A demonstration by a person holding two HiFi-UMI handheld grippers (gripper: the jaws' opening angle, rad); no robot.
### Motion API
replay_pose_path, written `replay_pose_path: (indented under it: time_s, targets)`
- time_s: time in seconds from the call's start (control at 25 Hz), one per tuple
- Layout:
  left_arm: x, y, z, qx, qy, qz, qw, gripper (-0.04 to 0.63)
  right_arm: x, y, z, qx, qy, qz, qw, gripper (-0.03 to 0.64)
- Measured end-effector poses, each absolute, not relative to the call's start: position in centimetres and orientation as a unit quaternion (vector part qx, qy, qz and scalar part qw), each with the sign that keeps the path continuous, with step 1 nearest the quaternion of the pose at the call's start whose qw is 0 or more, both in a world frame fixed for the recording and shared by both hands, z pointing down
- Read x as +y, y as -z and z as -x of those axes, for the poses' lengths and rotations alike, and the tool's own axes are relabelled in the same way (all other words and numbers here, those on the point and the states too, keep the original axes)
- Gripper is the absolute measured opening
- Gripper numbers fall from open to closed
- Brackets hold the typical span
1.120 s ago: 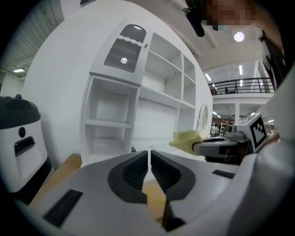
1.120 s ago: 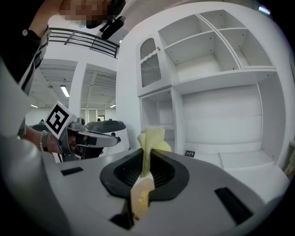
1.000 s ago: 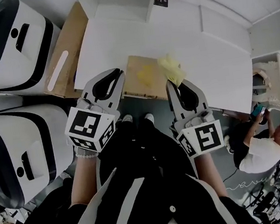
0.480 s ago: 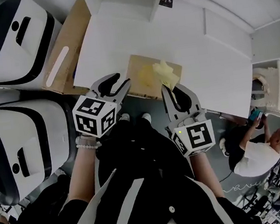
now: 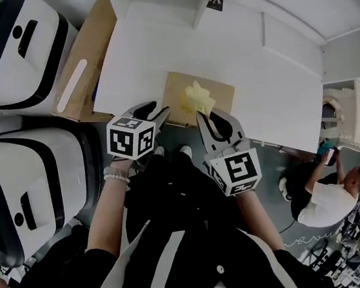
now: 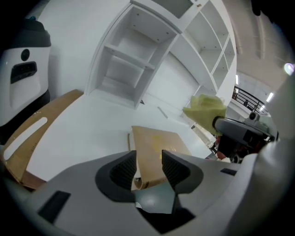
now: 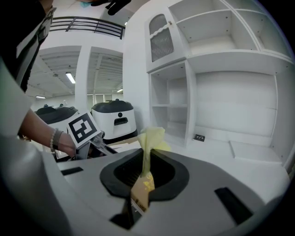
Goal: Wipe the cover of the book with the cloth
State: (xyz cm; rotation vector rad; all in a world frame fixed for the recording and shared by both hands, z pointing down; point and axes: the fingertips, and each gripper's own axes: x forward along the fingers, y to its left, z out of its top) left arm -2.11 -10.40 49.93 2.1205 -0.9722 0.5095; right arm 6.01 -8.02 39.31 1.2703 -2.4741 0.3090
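Observation:
A brown-covered book (image 5: 216,96) lies on the white table (image 5: 248,65) at its near edge. My right gripper (image 5: 210,113) is shut on a yellow cloth (image 5: 199,97), which hangs over the book's cover. In the right gripper view the cloth (image 7: 151,138) stands up between the pinched jaws. My left gripper (image 5: 154,112) is at the book's near left corner. In the left gripper view its jaws (image 6: 148,161) are opening; the book (image 6: 156,147) reaches between them, and the pads do not press on it.
Two white and black machines (image 5: 3,51) (image 5: 28,193) stand to the left. A wooden board (image 5: 83,60) leans beside the table. White shelving (image 6: 133,60) rises behind the table. A person (image 5: 325,193) crouches on the floor at the right.
Both grippers have moved forward to the table's near edge. The cloth has shifted left over the book. The left gripper has reached the book's near corner.

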Motion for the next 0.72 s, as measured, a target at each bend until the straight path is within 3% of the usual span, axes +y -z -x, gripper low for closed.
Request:
replay_pose_path:
  time_s: [0.72]
  targets:
    - [-10.1, -54.6, 1.3, -0.356, -0.214, -0.805, 0.424, 0.158, -9.9, -44.8, -3.4, -0.868, -0.125, -0.423, 0.226, 0.037]
